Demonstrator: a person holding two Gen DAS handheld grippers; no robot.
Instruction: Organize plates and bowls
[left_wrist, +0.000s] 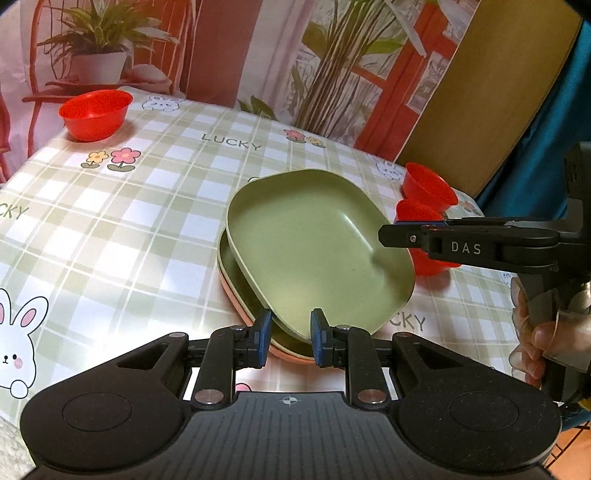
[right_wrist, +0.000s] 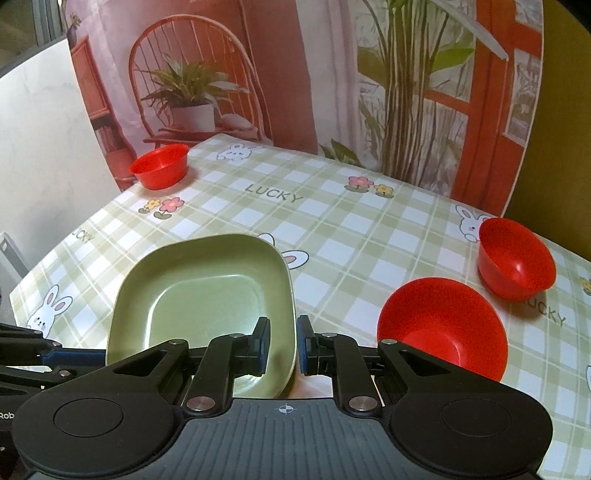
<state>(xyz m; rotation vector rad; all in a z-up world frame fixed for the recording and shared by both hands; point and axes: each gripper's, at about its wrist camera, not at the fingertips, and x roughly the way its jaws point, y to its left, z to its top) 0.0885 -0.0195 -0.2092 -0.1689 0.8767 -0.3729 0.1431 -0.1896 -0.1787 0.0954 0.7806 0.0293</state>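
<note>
A green square plate (left_wrist: 314, 243) lies tilted on a stack of a second green plate (left_wrist: 231, 269) and a pink plate (left_wrist: 236, 306) on the checked tablecloth. My left gripper (left_wrist: 290, 338) has its jaws either side of the top plate's near rim, with gaps showing. My right gripper (right_wrist: 283, 341) straddles the same plate's (right_wrist: 199, 291) right rim; it shows side-on in the left wrist view (left_wrist: 397, 230). Three red bowls stand about: one far left (left_wrist: 96, 112) (right_wrist: 160, 170), two at the right (right_wrist: 443, 325) (right_wrist: 517, 258).
The table (left_wrist: 155, 206) ends at a printed backdrop with plant and chair pictures (right_wrist: 258, 74). A tan board (left_wrist: 480, 103) leans at the back right. A white panel (right_wrist: 44, 147) stands at the table's left. A bare hand (left_wrist: 535, 332) holds the right gripper's handle.
</note>
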